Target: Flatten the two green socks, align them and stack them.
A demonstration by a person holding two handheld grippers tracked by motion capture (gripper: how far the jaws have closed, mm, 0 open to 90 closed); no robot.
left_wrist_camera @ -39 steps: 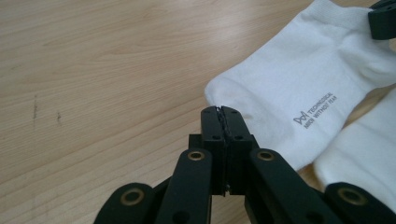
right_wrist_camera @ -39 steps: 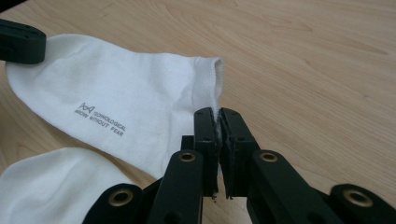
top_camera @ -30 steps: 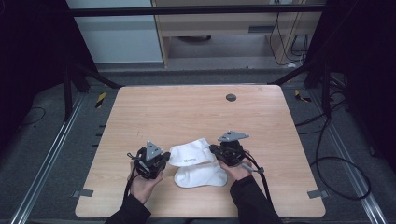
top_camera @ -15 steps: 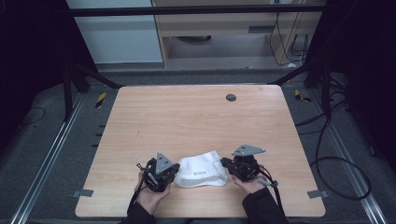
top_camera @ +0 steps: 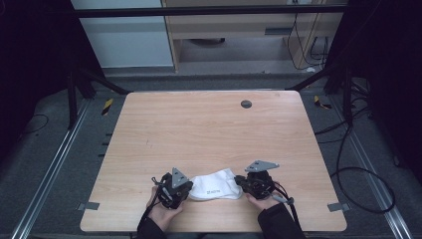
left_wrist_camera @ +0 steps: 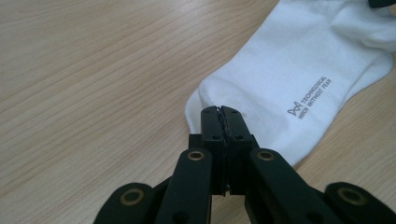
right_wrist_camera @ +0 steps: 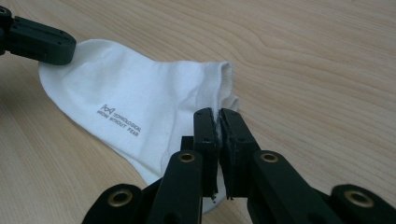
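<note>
High view: a white sock (top_camera: 215, 184) lies flat near the front edge of the wooden table (top_camera: 209, 129), stretched sideways between the 2 grippers. The left gripper (top_camera: 185, 188) meets the sock's left end and the right gripper (top_camera: 243, 182) meets its right end; each sits in a hand coming in from the bottom edge, with a grey 3-cornered plate on top. A small dark round disc (top_camera: 246, 104) sits in the tabletop near the far edge, well apart from the sock.

Left gripper view: the left gripper (left_wrist_camera: 222, 112) has its 2 black jaws pressed together, pinching a thin edge of the white sock (left_wrist_camera: 289, 70) at its rounded toe end. The sock runs away toward the upper right, lying on the table (left_wrist_camera: 93, 70), with a small grey printed logo and 2 lines of text on its side.

Right gripper view: the right gripper (right_wrist_camera: 218, 116) has its jaws closed on the sock's (right_wrist_camera: 135, 93) open cuff, a strip of white fabric showing between the pads. The sock spreads to the upper left, where the left gripper's dark jaw (right_wrist_camera: 39, 39) rests on its far end.
</note>
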